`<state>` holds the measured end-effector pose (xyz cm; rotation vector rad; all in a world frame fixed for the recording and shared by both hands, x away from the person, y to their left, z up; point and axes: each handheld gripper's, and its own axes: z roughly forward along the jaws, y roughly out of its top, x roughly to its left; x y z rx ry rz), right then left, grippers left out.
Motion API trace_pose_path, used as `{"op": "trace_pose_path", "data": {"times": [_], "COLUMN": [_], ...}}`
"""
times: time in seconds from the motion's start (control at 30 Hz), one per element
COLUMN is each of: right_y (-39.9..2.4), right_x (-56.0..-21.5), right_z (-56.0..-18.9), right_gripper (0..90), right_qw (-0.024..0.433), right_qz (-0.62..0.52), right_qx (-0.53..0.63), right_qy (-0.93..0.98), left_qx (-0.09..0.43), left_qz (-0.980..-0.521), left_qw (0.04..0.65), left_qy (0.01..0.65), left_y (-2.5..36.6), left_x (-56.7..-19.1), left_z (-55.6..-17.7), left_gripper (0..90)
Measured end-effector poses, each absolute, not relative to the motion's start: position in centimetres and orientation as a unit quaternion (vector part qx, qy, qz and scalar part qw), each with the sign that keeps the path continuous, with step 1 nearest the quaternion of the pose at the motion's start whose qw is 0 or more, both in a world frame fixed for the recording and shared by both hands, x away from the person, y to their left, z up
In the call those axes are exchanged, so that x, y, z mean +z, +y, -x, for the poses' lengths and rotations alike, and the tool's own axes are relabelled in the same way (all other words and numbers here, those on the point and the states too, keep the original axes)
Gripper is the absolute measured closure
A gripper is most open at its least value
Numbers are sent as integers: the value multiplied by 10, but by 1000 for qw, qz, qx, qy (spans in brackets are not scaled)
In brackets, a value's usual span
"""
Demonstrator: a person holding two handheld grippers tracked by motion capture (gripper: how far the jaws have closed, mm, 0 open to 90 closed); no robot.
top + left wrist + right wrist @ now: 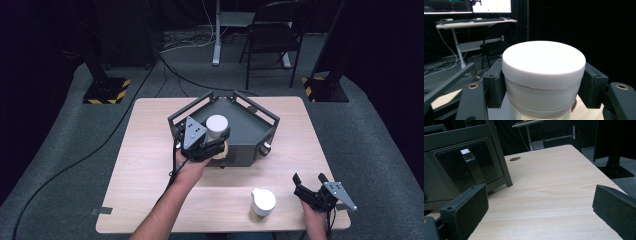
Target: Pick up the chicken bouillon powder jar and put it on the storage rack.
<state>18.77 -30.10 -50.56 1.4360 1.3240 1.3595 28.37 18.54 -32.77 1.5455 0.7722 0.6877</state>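
Note:
My left gripper (pixel 216 139) is shut on a white-lidded jar (pixel 217 127) and holds it above the front left part of a dark six-sided metal tray (pixel 255 131) at the table's centre. In the left gripper view the jar's lid (pixel 543 63) sits tight between both black pads (pixel 495 86), with clear glass just below. A second white-lidded jar (pixel 262 204) stands upright near the table's front edge. My right gripper (pixel 310 183) is open to the right of that jar, apart from it. In the right gripper view its pads (pixel 467 207) are spread wide over bare wood.
The wooden table (pixel 150 165) has free room at the left and front. The tray's front panel carries a dark handle (pixel 474 168) with a white tip. A folding chair (pixel 272 37), desk leg and cables stand on the grey carpet beyond.

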Motion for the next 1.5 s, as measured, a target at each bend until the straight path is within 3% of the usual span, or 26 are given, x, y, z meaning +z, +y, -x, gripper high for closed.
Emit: {"op": "trace_pose_path", "data": {"times": [0.67,1.5], "right_y": [-302,-303], "right_x": [-507,-510], "right_z": [-189,-186], "right_gripper": [0,0], "right_qw": [367,365], "right_qz": [-565,-556], "right_qx": [537,546], "right_qy": [507,510], "left_qx": [303,332], "left_qz": [-676,-667], "left_qw": [566,521], "left_qy": [362,415], "left_y": [164,149], "left_x": [-309,-321], "left_z": [-321,-356], "left_gripper": [332,332]}}
